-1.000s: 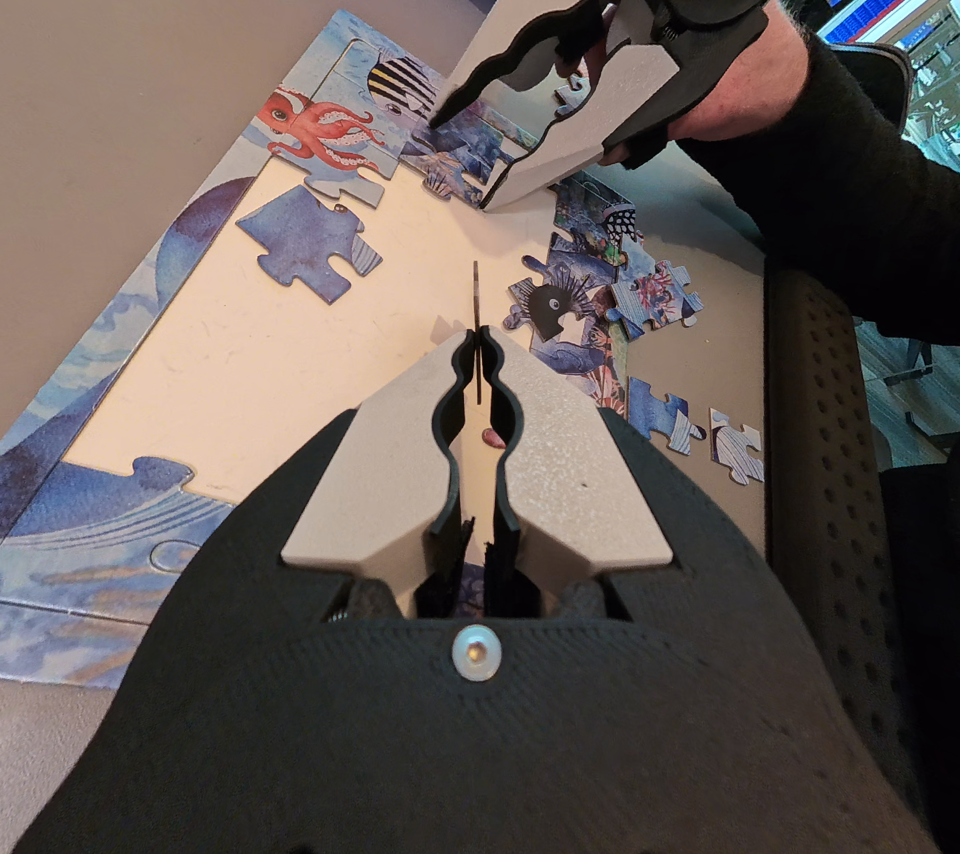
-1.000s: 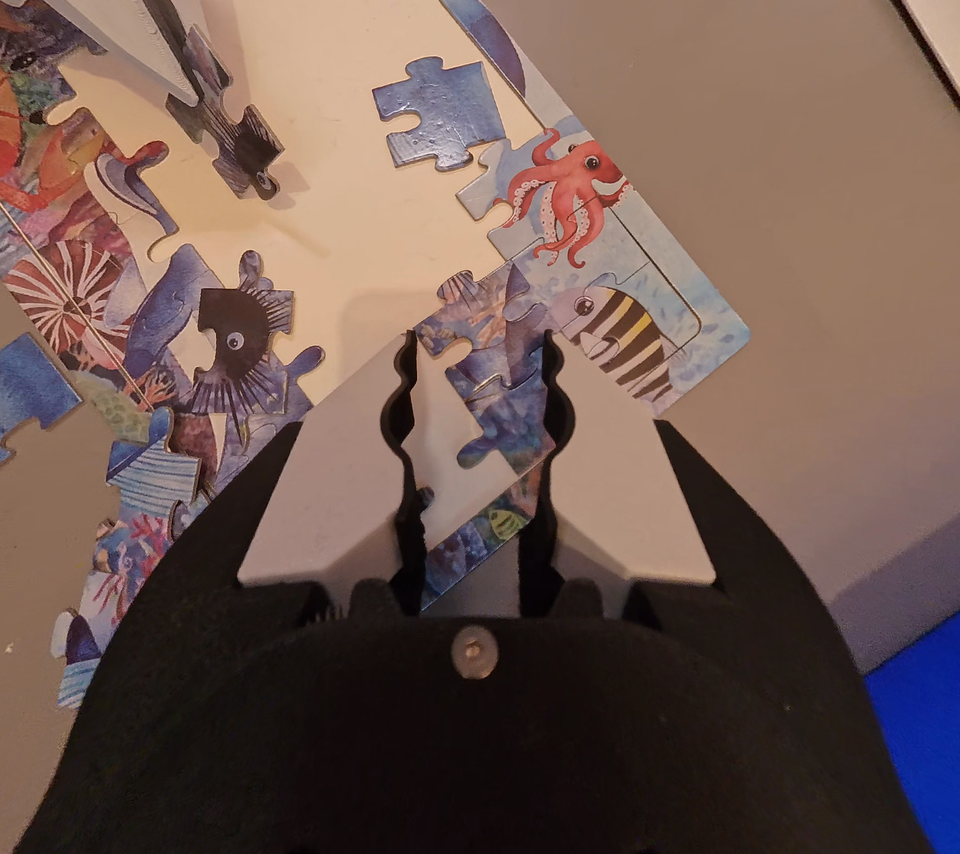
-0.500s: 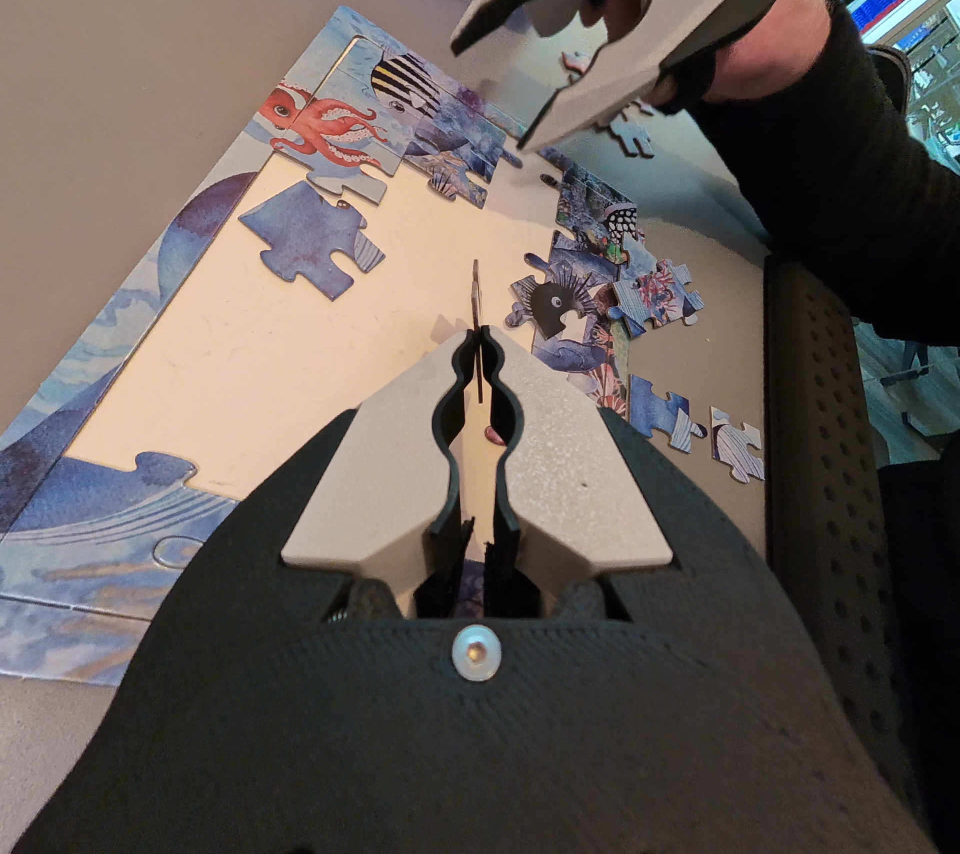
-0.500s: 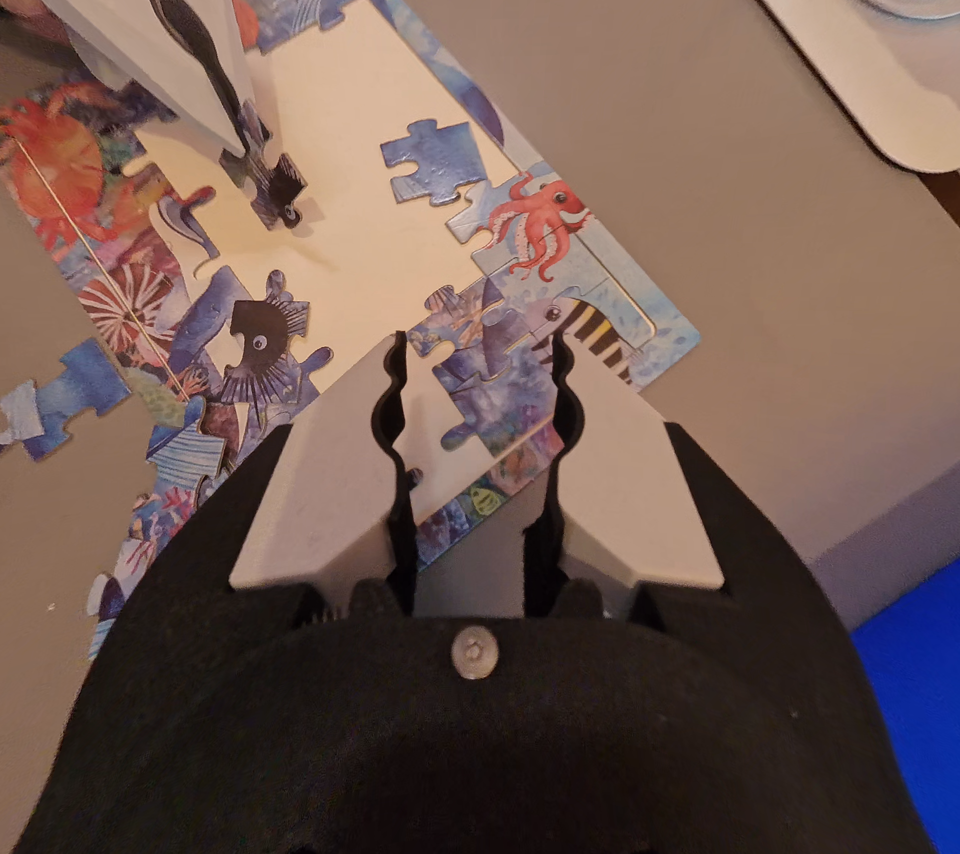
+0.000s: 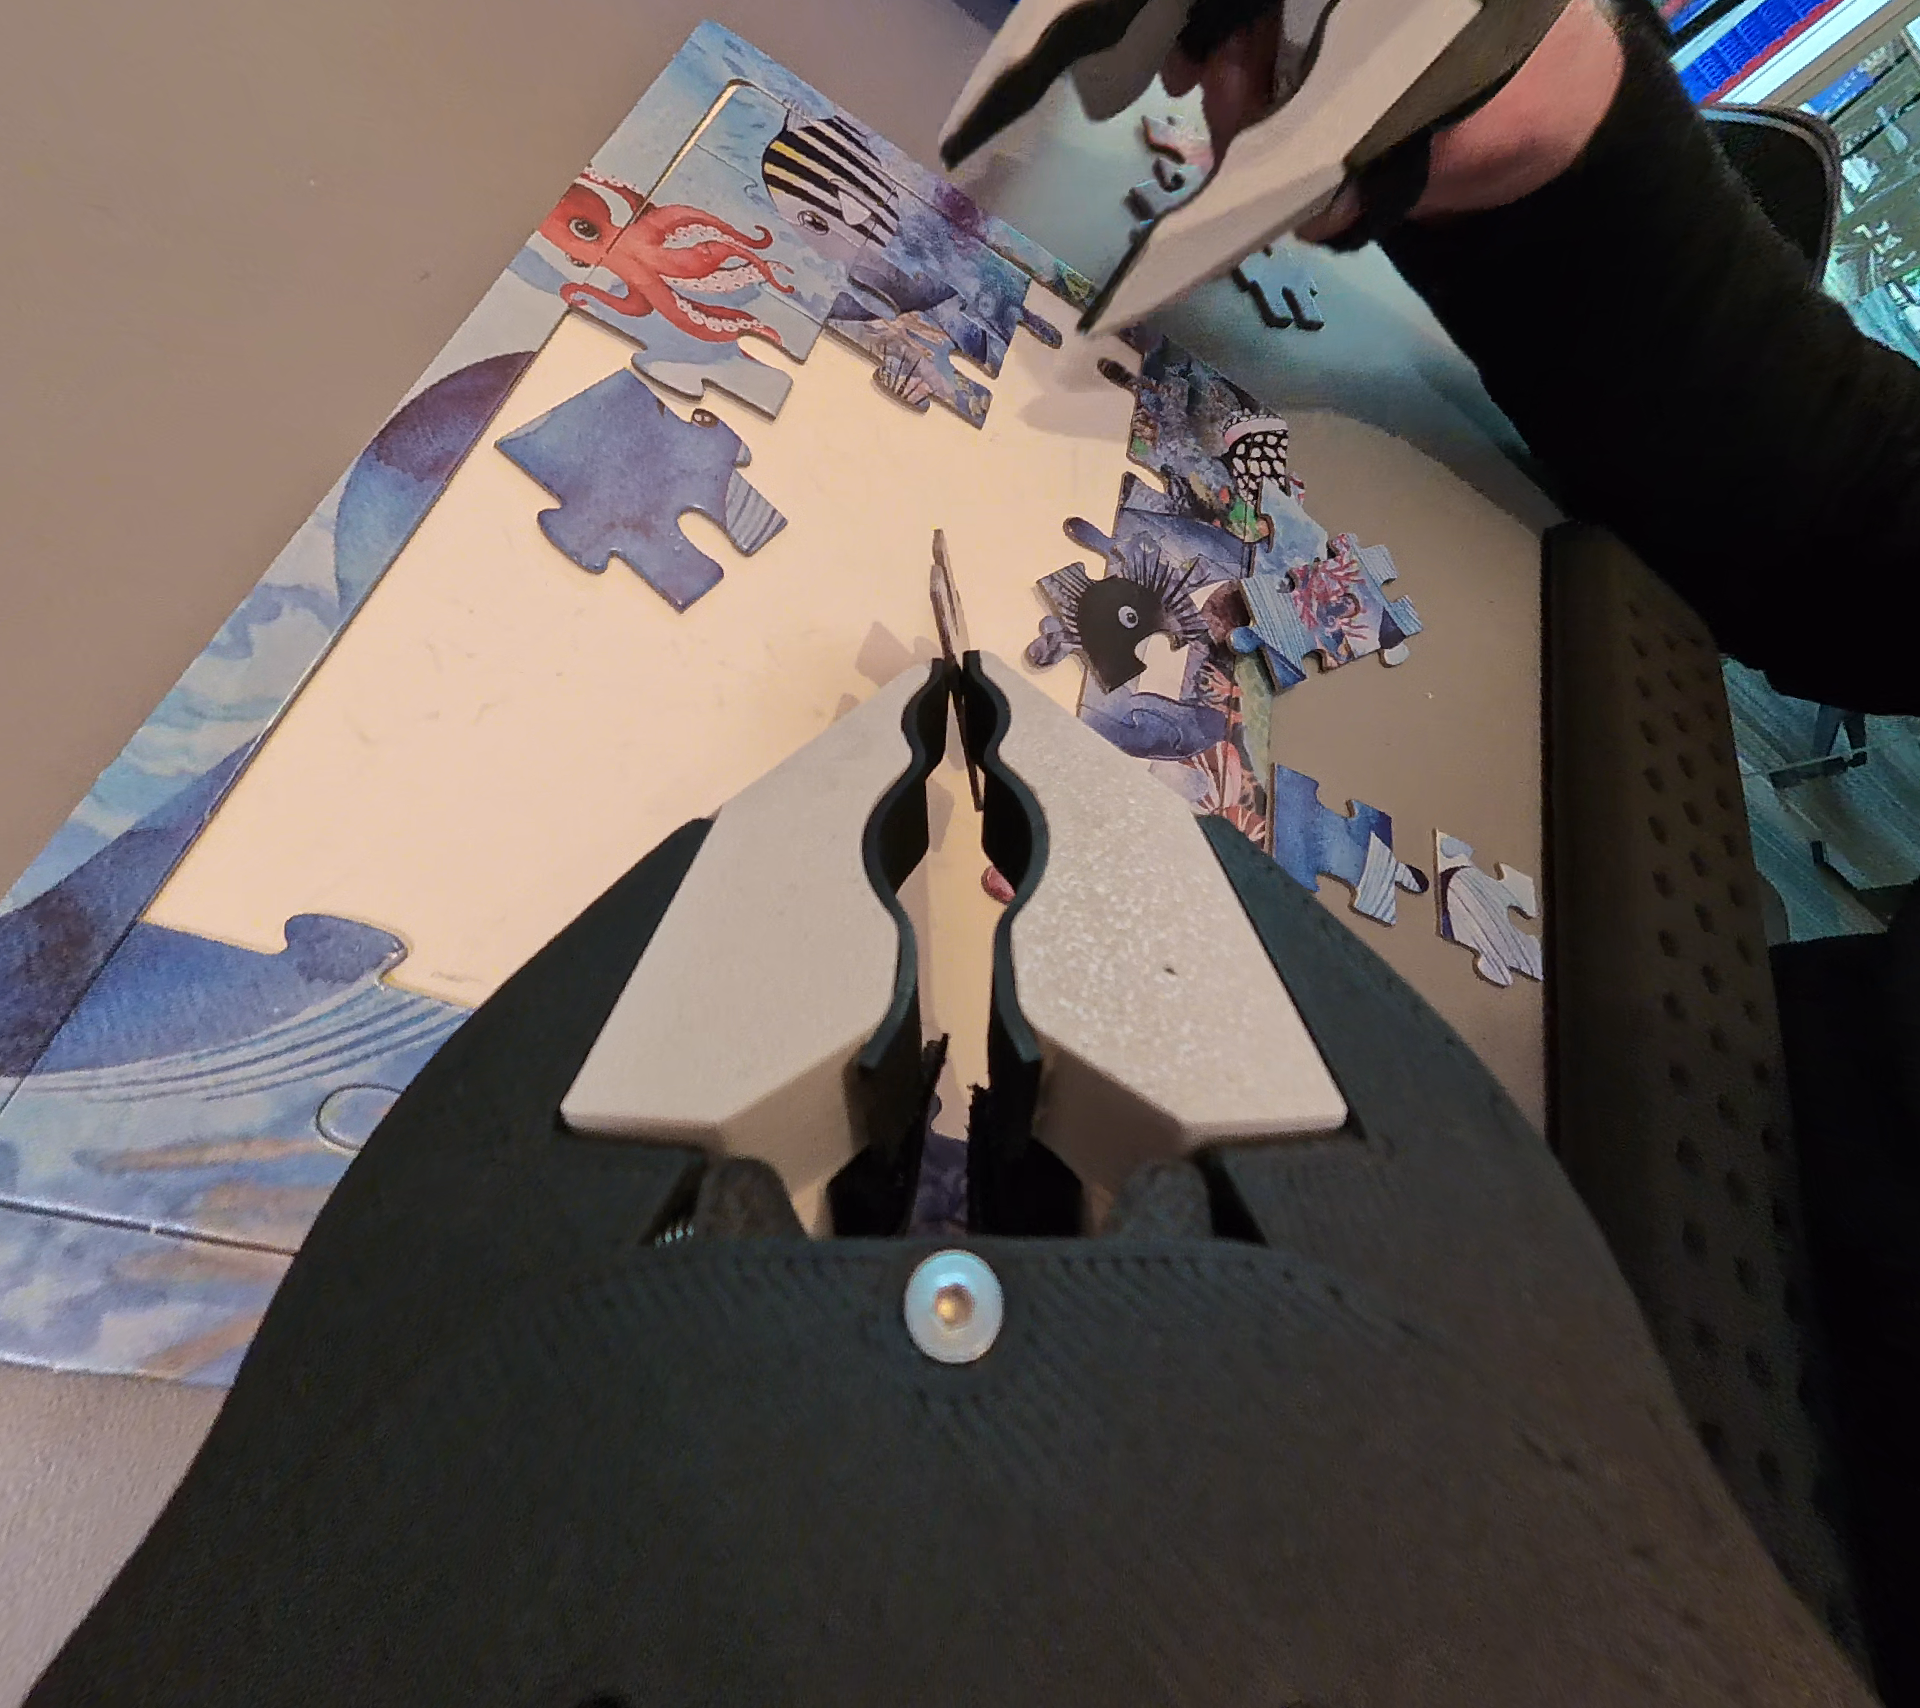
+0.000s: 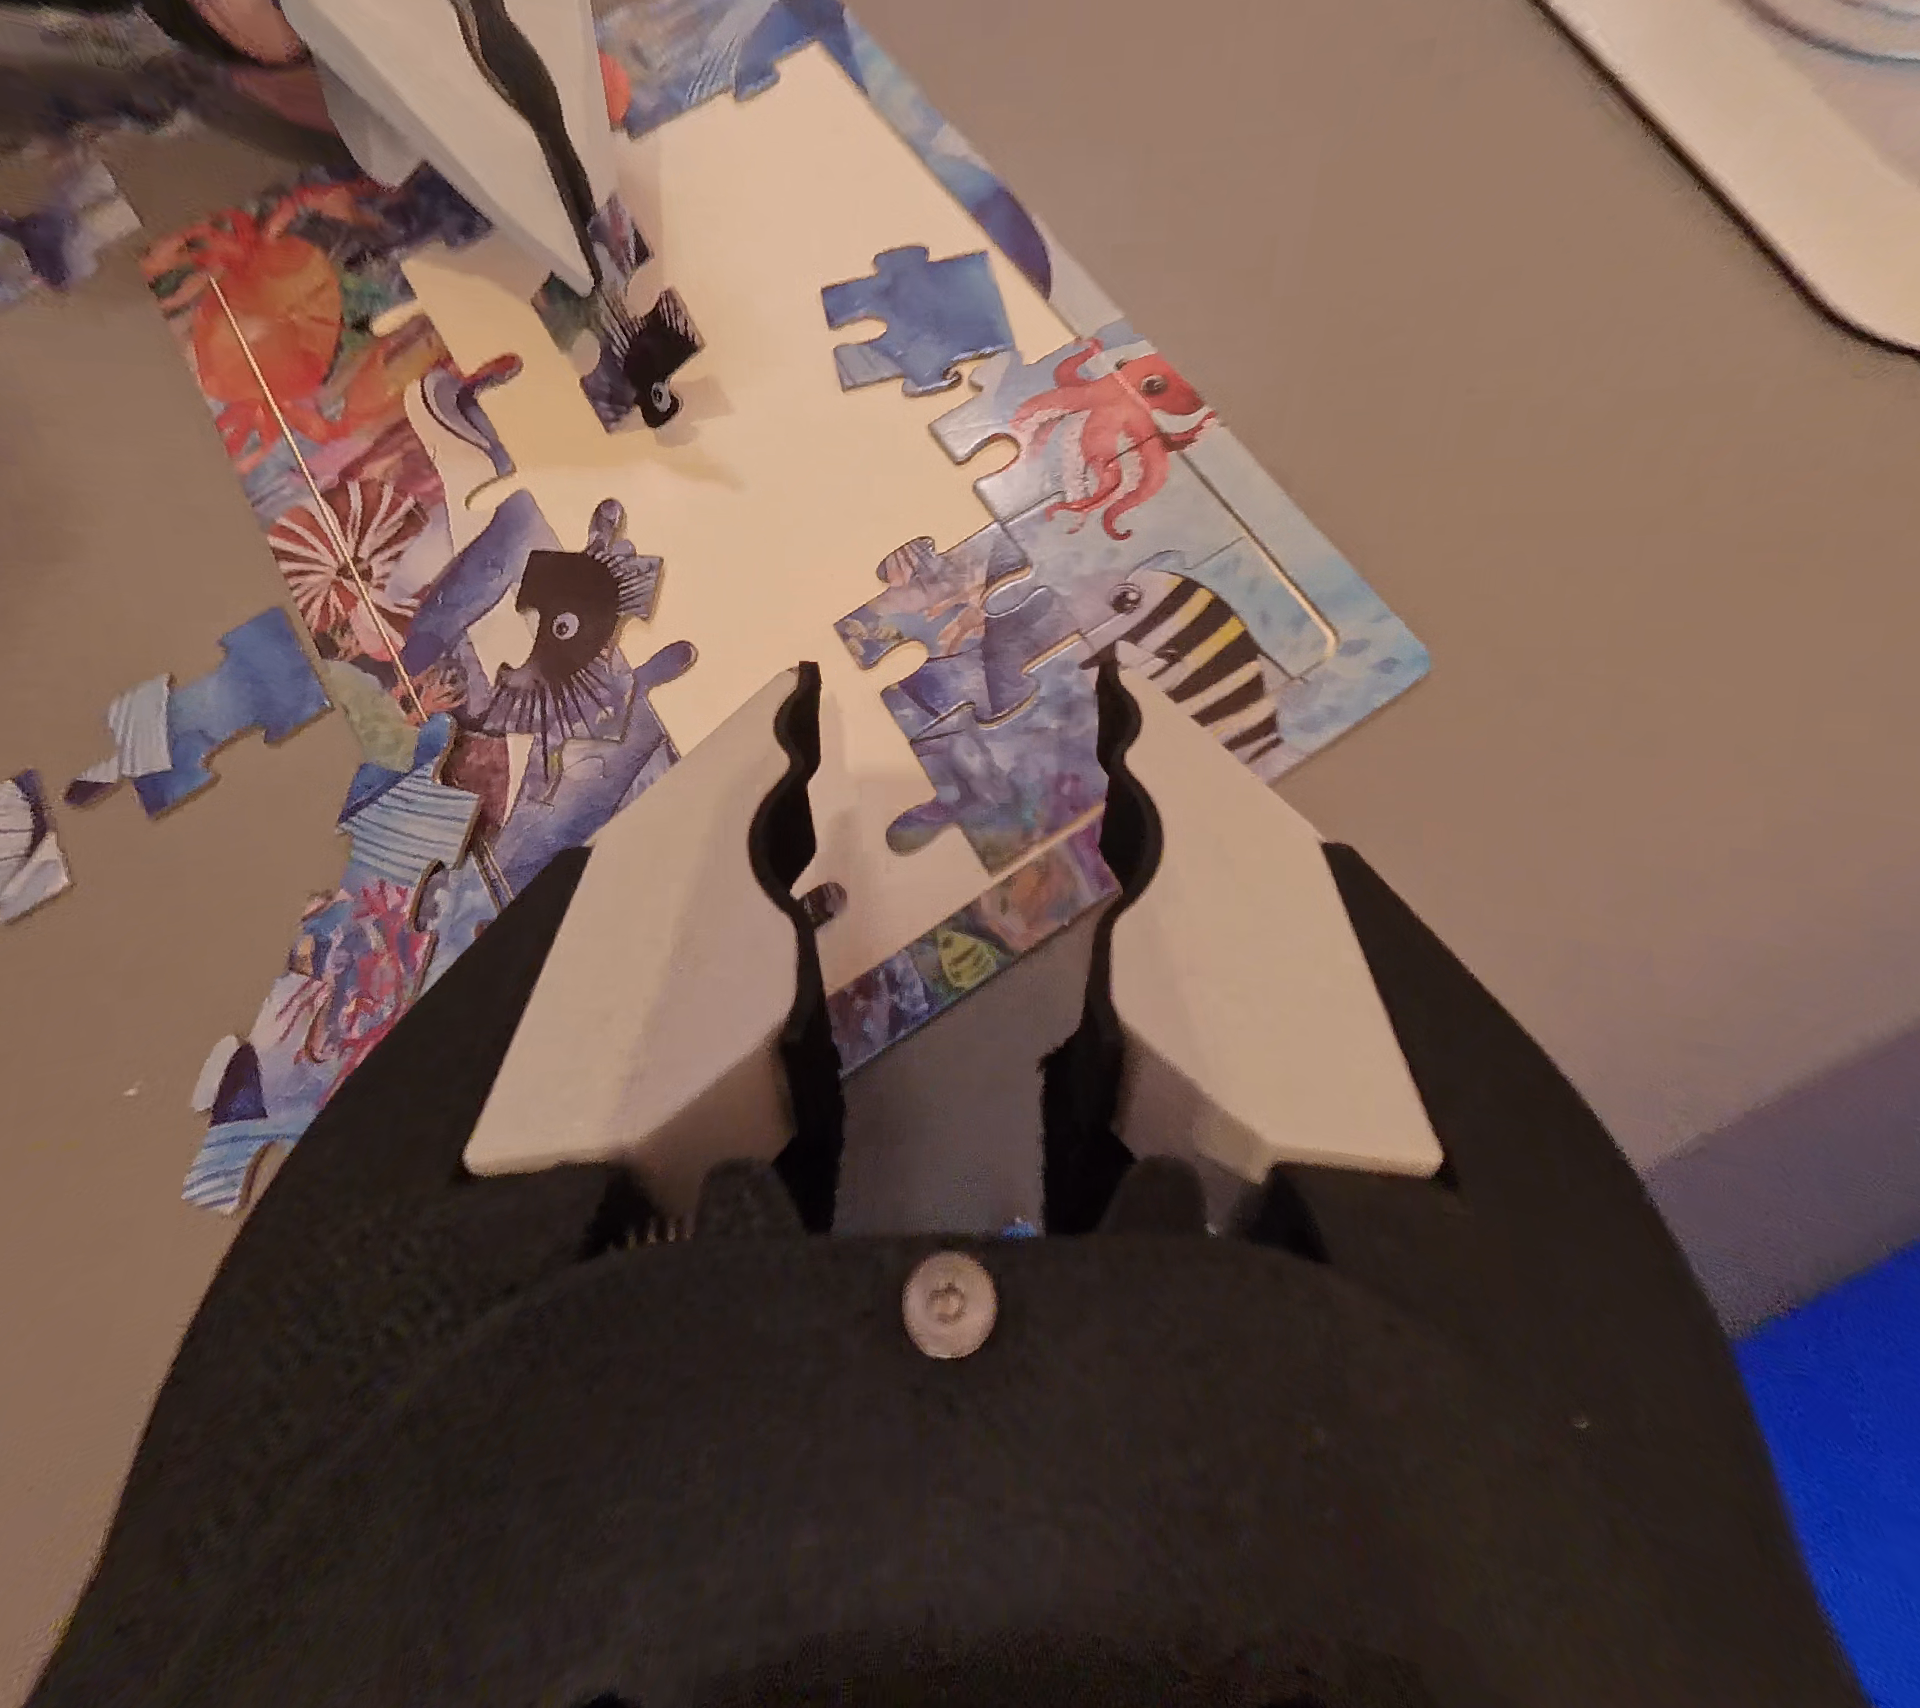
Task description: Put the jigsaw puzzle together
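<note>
The left gripper (image 5: 954,671) pinches a dark fish piece (image 6: 634,344) upright over the puzzle tray (image 5: 468,723). Farther off, the right gripper (image 6: 951,692) hangs wide open and empty above the far octopus corner (image 6: 1117,422).

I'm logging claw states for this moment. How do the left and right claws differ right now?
The left claw is shut on a dark puzzle piece, held edge-on over the tray; the right claw is open and empty. The left sits low near the board; the right hangs higher, over the tray's striped-fish corner. Both have pale fingers with wavy black pads.
</note>
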Demonstrator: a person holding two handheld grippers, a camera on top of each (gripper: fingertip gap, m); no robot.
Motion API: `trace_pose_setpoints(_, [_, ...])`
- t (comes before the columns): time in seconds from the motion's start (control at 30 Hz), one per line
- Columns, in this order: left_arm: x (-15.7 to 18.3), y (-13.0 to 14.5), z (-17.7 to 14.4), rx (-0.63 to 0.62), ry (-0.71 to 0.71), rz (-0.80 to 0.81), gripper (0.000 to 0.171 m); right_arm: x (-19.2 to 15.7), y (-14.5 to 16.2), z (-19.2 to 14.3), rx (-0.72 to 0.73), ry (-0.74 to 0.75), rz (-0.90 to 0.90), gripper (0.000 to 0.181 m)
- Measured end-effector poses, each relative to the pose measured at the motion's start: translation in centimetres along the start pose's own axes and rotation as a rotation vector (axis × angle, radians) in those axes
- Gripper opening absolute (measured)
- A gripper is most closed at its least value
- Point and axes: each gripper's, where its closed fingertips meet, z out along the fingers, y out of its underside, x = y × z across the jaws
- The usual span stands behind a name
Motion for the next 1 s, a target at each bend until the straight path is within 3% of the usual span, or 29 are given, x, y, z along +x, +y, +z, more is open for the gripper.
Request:
trace_pose_setpoints(0.2, [0.1, 0.0, 0.0, 0.002, 0.000, 0.000, 0.000, -0.5, 1.0, 3.0, -0.101, 0.052, -0.057, 0.048])
trace_pose_setpoints(0.37, [0.1, -0.1, 0.1, 0.003, 0.002, 0.000, 0.000, -0.3, 1.0, 3.1, -0.091, 0.061, -0.049, 0.036])
trace_pose_setpoints(0.73, [0.1, -0.1, 0.1, 0.005, 0.002, -0.004, 0.000, -0.9, 0.4, 3.4, -0.078, 0.075, -0.112, 0.034])
trace_pose_setpoints(0.87, [0.1, -0.1, 0.1, 0.005, 0.003, -0.006, 0.000, -1.2, -0.1, 3.1, -0.046, 0.069, -0.142, 0.013])
trace_pose_setpoints(1.0, [0.1, -0.1, 0.1, 0.005, 0.004, -0.006, 0.000, -1.5, 0.2, 3.1, -0.064, 0.052, -0.150, 0.017])
